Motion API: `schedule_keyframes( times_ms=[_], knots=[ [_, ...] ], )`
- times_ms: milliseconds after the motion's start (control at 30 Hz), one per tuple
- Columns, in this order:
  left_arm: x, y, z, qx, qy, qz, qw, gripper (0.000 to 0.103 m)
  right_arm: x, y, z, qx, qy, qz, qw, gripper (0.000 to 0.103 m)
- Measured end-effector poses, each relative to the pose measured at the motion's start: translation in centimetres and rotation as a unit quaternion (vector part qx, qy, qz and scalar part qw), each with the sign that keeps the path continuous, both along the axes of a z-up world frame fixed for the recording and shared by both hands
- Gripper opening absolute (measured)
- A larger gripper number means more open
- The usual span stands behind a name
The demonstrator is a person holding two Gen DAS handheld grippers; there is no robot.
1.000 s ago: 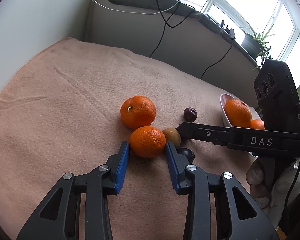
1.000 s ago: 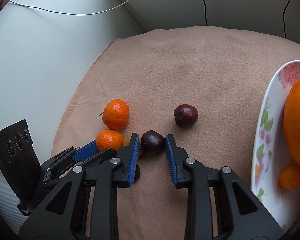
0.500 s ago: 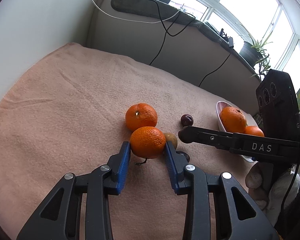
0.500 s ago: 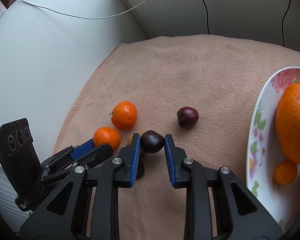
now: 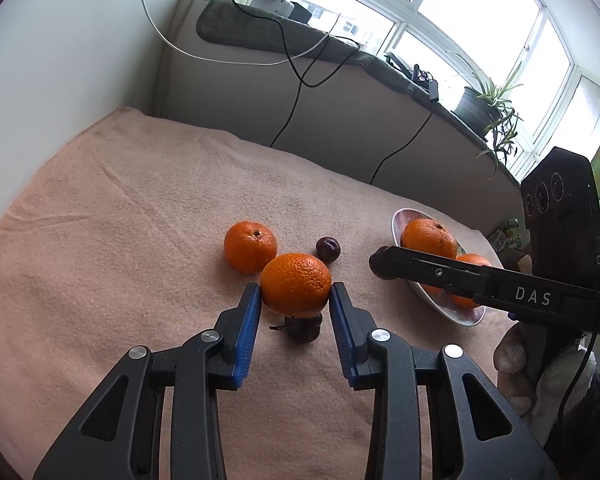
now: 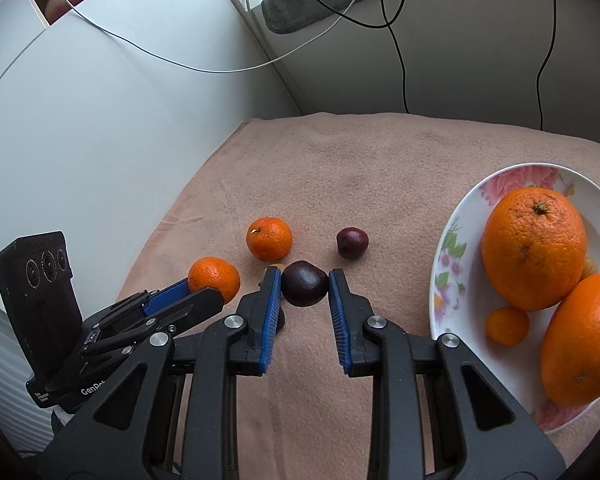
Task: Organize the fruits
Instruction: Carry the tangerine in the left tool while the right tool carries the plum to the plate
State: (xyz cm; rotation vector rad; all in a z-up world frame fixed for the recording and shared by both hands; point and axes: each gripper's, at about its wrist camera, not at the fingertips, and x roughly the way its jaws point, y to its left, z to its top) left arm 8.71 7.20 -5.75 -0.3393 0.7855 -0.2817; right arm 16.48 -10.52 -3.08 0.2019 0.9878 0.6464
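Mandarin [image 5: 295, 284] clamped between left tool [image 5: 295, 312] pads, lifted off surface [image 5: 120, 220]. Right tool [image 6: 304, 300] pinched narrow on plum [image 6: 304, 289]; plate [image 6: 448, 248] to its right.

L gripper [image 5: 296, 304] fingers clamped on tangerine [image 5: 295, 285]; R gripper [image 6: 304, 290] fingers clamped on plum [image 6: 304, 289], both angled down.

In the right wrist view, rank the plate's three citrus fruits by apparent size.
1. Round orange with the stem and oval orange at the edge: too alike to rank, and the latter is cropped and nearer.
2. Small mandarin, clearly smallest.
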Motion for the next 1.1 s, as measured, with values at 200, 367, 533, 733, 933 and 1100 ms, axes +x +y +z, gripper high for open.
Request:
schedule_keyframes(
  times_ms=[200, 367, 533, 733, 933, 1100],
  knots=[
    [0.0, -2.0, 0.9, -0.002, -0.009, -0.017, 0.9998, 0.034, -1.0, -2.6, 1.4, 0.003, -0.023, -0.016, 1.000, 0.026],
    [0.2, -3.9, 1.4, -0.001, -0.013, -0.034, 0.9994, 0.034, -1.5, -5.5, 2.5, 0.004, -0.039, -0.036, 0.999, 0.026],
    [0.3, -5.5, 1.6, -0.002, -0.015, -0.048, 0.9987, 0.034, -1.5, -8.3, 3.3, 0.006, -0.048, -0.057, 0.997, 0.026],
    [0.5, -7.5, 1.7, -0.001, -0.014, -0.068, 0.9976, 0.034, -1.9, -11.9, 3.8, 0.008, -0.053, -0.079, 0.995, 0.026],
    [1.0, -9.9, 1.8, 0.002, -0.012, -0.092, 0.9957, 0.034, -1.8, -14.7, 4.1, 0.008, -0.058, -0.103, 0.993, 0.026],
    [1.4, -11.5, 1.8, 0.002, -0.010, -0.107, 0.9943, 0.034, -1.4, -16.3, 4.1, 0.004, -0.061, -0.121, 0.991, 0.026]
  ],
)
